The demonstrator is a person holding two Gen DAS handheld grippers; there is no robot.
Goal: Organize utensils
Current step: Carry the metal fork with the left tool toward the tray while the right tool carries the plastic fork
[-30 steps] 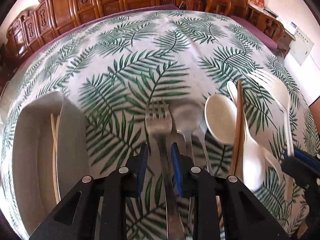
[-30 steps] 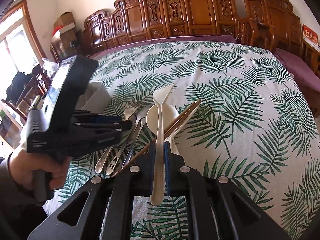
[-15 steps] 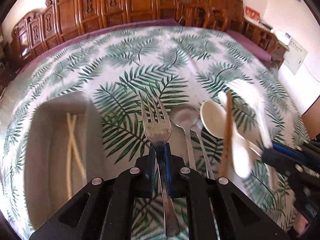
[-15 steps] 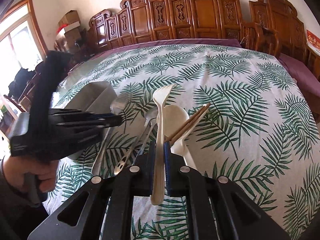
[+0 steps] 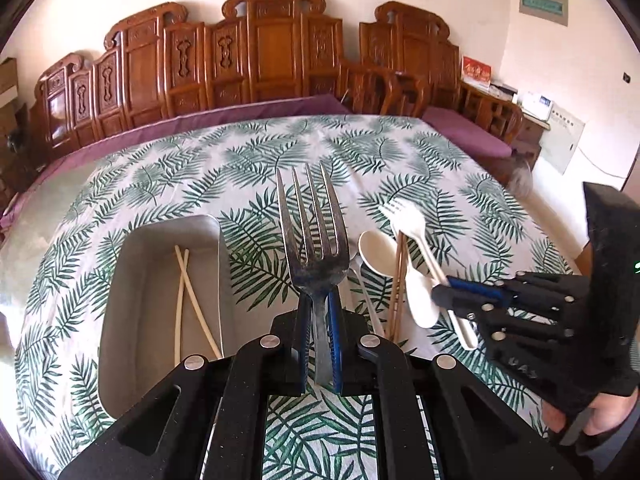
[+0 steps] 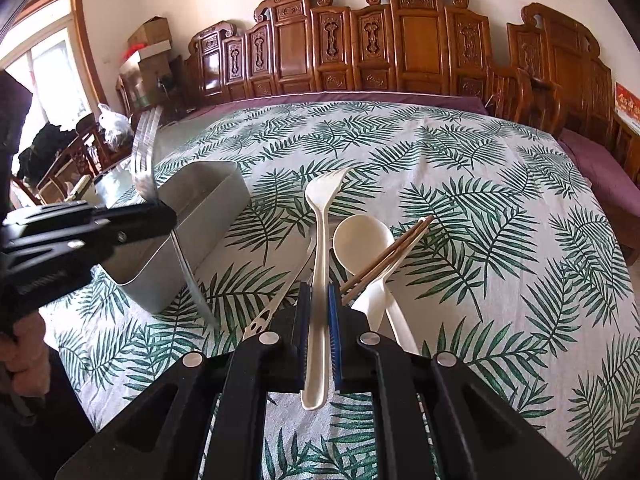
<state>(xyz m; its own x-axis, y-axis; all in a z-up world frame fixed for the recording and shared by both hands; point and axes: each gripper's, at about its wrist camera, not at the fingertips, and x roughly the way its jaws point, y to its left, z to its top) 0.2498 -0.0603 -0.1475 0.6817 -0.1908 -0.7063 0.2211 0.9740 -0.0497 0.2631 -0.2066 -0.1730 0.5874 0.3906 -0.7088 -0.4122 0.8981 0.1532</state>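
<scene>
The left wrist camera sits just behind its own black two-finger gripper (image 5: 318, 320) and looks forward and down across the palm-leaf patterned tablecloth (image 5: 248, 160) toward the carved wooden chair backs (image 5: 276, 52) at the far wall, close above the open grey rectangular bin (image 5: 132, 300). The right wrist camera sits likewise behind its black gripper (image 6: 319, 312), facing the same chair row (image 6: 400, 40) from further right, with a window (image 6: 44, 64) at its left edge. Both views share the tablecloth (image 6: 460, 168), the bin (image 6: 200, 216), the cream plastic spoon (image 5: 378, 250) (image 6: 362, 240) and brown chopsticks (image 5: 398, 276) (image 6: 388, 256), and each shows the other gripper at its edge.
</scene>
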